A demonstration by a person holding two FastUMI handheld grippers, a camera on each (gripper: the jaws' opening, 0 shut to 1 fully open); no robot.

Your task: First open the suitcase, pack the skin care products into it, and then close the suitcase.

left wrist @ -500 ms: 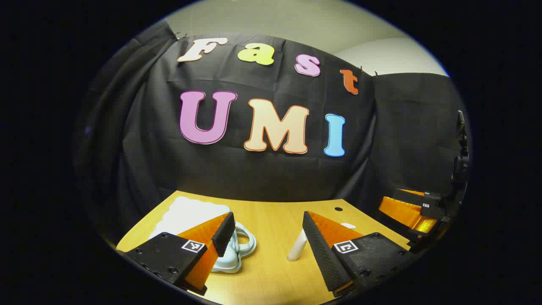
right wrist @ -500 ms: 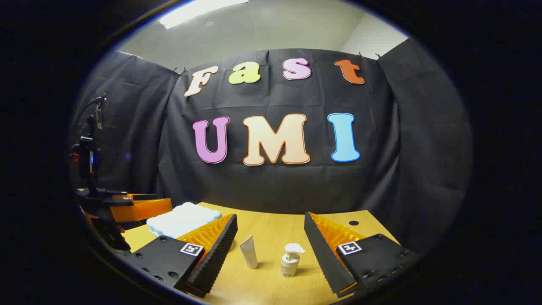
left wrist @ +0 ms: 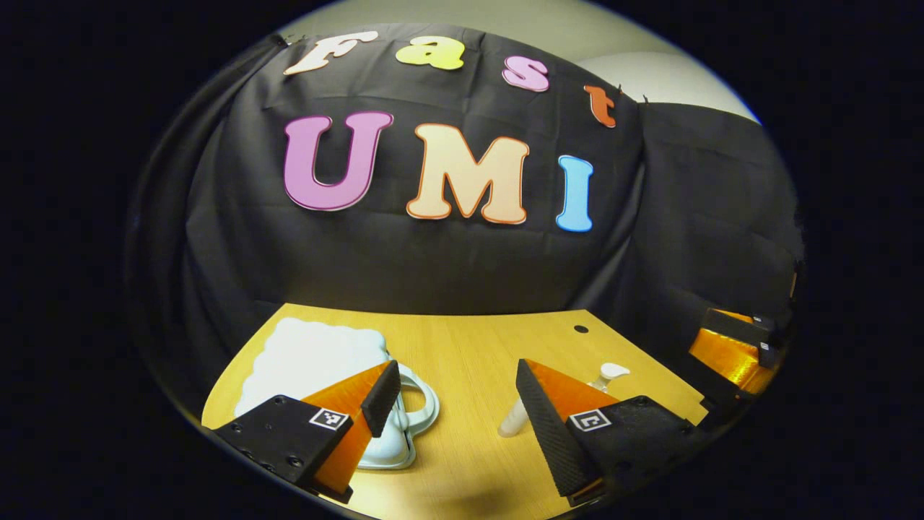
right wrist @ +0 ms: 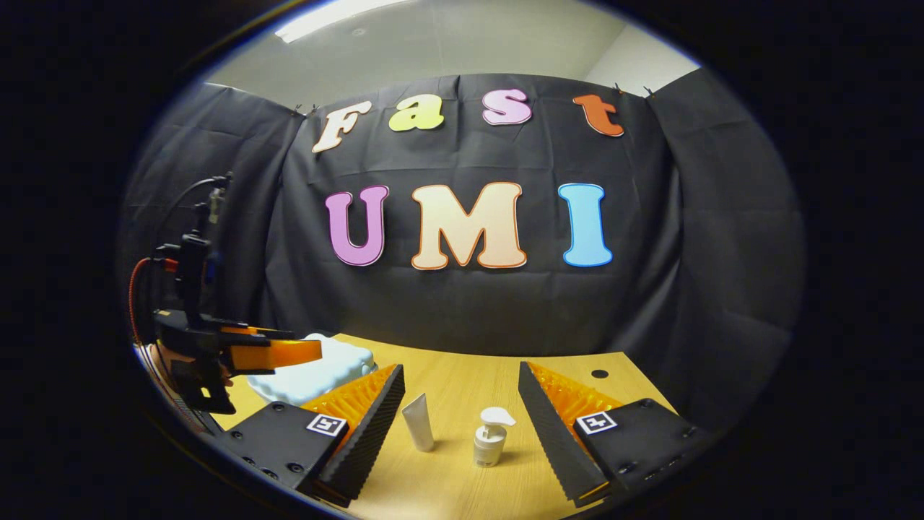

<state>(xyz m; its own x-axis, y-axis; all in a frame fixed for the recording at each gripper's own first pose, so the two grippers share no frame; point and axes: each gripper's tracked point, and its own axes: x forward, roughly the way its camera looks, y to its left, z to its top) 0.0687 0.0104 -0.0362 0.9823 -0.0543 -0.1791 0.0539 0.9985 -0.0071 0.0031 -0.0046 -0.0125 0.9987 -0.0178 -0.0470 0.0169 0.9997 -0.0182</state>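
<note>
On the wooden tabletop (right wrist: pixel 462 462) the closed white suitcase (left wrist: pixel 310 357) sits by the left edge (likely light, stiff, slick), so take its handle (left wrist: pixel 419 397) with your left gripper (left wrist: pixel 451 412), both grippers' jaws released.

Pale blue suitcase (left wrist: pixel 310 357), white tube (right wrist: pixel 419 422), wooden table (left wrist: pixel 469 347)

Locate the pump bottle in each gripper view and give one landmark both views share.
Left gripper view: the pump bottle peeks out at lower right, mostly hidden behind that claw's own right finger.
Right gripper view: it stands in full at lower centre, between the right claw's fingers, right of the white tube.
Shared landmark: the pale suitcase on the table's left.
</note>
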